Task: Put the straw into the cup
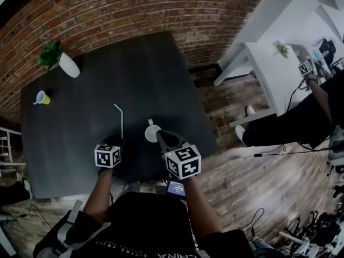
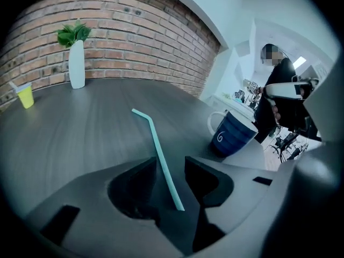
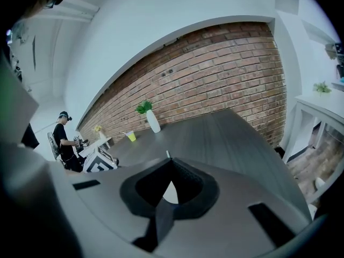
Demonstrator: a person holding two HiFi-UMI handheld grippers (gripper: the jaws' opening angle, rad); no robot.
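A pale teal bendy straw (image 1: 120, 120) lies flat on the dark table (image 1: 80, 138), bent end away from me. In the left gripper view its near end (image 2: 166, 179) runs between the jaws of my left gripper (image 2: 171, 163), which stand open and apart from it on both sides. The blue cup (image 2: 232, 135) with a white inside (image 1: 152, 133) stands upright to the straw's right. My right gripper (image 1: 160, 135) hovers at the cup's near rim, and its fingertips (image 3: 171, 161) meet, shut. I cannot tell whether it touches the cup.
A white vase with a green plant (image 1: 65, 63) and a small yellow cup (image 1: 43, 98) stand at the table's far left. The table's right edge drops to a wooden floor (image 1: 242, 171). A person in black (image 1: 301, 122) sits by a white table (image 1: 269, 69).
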